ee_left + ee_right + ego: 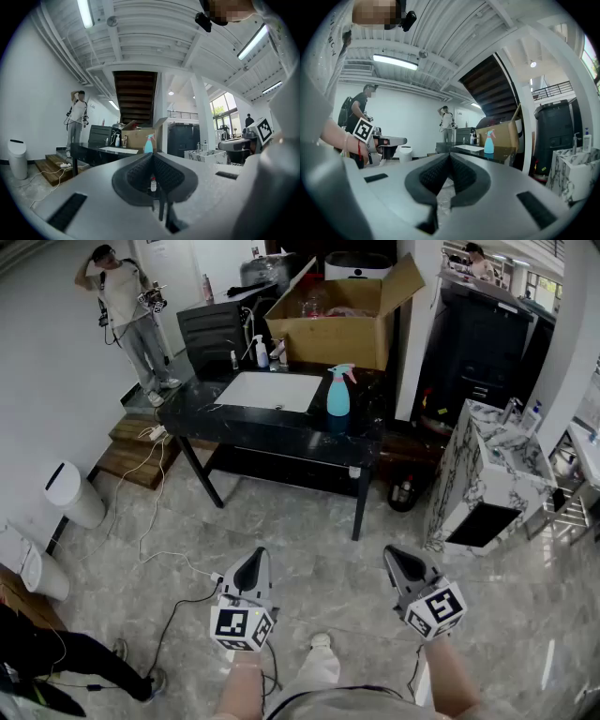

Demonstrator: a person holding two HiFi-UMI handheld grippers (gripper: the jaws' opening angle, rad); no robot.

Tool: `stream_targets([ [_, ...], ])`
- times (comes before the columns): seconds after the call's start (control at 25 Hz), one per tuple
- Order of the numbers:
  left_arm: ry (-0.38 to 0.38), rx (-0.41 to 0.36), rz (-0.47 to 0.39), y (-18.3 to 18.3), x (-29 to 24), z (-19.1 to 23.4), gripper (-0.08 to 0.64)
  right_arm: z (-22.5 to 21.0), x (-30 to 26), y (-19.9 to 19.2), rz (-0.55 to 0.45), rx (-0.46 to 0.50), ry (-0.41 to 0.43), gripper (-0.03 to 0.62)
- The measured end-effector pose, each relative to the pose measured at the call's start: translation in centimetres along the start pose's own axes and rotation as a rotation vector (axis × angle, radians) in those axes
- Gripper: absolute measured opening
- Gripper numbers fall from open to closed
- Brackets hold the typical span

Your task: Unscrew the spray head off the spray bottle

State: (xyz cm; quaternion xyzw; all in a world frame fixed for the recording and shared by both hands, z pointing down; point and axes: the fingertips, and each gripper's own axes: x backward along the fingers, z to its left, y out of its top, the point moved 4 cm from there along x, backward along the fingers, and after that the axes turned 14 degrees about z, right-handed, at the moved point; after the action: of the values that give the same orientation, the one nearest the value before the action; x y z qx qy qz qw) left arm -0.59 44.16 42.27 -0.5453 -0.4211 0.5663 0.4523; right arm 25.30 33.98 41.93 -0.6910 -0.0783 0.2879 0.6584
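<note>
The teal spray bottle [338, 392] with a pink-trimmed spray head stands upright near the right end of the black table [281, 423], far ahead of both grippers. It shows small in the left gripper view [149, 143] and the right gripper view [489, 141]. My left gripper [251, 564] and right gripper [401, 562] hang low over the floor, side by side, well short of the table. In both gripper views, left [152, 158] and right [449, 160], the jaws are shut and hold nothing.
A white mat [270, 390], small bottles [261, 352] and an open cardboard box [337, 320] share the table. A marble-patterned cabinet [483, 474] stands to the right, a white bin [73, 493] and cables [159, 549] to the left. A person [127, 315] stands far left.
</note>
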Motion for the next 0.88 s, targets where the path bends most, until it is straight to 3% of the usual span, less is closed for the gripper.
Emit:
stream_targets([
  [0.88, -0.096, -0.020, 0.023, 3.0, -15.7, 8.5, 0.005, -8.6, -14.0, 3.1, 0.012, -0.015, -0.087, 0.003],
])
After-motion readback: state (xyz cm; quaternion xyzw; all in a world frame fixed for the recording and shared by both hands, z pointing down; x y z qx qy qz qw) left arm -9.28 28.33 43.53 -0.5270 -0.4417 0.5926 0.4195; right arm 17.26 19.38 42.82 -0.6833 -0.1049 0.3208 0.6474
